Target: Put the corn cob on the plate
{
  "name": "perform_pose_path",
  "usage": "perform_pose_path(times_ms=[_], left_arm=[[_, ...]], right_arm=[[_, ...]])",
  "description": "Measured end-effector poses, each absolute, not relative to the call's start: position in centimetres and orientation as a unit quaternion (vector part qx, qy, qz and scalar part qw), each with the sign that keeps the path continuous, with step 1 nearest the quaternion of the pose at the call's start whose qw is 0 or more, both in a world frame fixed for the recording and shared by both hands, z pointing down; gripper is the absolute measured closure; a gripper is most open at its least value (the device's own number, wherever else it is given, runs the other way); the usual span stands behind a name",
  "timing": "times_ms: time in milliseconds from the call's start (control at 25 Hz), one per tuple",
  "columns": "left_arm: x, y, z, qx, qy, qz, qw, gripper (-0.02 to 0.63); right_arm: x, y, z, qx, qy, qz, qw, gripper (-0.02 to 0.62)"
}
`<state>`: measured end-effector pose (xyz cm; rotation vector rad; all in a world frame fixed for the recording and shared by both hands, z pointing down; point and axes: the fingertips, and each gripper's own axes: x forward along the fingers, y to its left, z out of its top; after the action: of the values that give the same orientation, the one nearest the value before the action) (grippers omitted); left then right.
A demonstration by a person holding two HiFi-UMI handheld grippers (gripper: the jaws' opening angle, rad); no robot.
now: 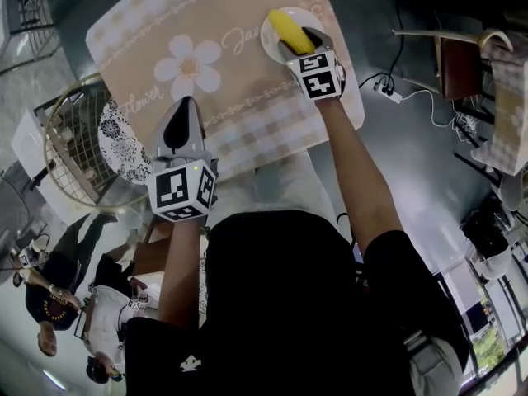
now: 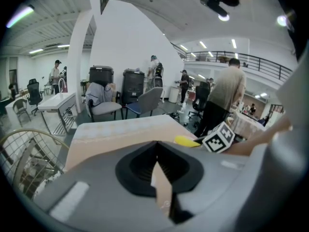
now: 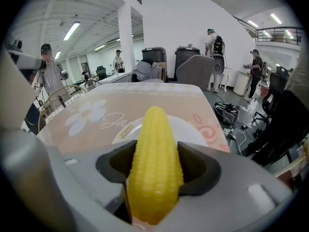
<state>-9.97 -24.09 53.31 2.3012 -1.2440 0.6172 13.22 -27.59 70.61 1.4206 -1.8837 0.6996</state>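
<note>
Corn cob (image 3: 155,163) fills the foreground of the right gripper view, clamped lengthwise between the jaws of the right hand-held gripper (image 1: 304,43). Its tapered tip reaches out over the white plate (image 1: 271,38) near the far right corner of the bench (image 1: 247,97) with its beige flowered cloth; whether it touches the plate I cannot tell. Well apart, at the bench's near edge, the left hand-held gripper (image 1: 185,106) has its jaws drawn together to a thin slit, holding nothing.
</note>
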Motion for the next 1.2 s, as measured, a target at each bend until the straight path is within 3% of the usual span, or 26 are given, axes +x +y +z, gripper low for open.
perform_pose_path(times_ms=[320, 760, 1200], left_arm=[[-9.9, -24.0, 52.6, 0.832, -0.459, 0.213, 0.227, 0.598], [-9.3, -23.3, 51.8, 0.833, -0.462, 0.209, 0.220, 0.598], [-8.4, -22.4, 48.9, 0.836, -0.473, 0.188, 0.203, 0.597]], right_arm=[[13.1, -27.8, 70.3, 0.545, -0.724, 0.251, 0.341, 0.334], [12.9, -27.4, 66.2, 0.552, -0.745, 0.224, 0.299, 0.335], [13.0, -25.7, 59.1, 0.566, -0.760, 0.161, 0.275, 0.485]])
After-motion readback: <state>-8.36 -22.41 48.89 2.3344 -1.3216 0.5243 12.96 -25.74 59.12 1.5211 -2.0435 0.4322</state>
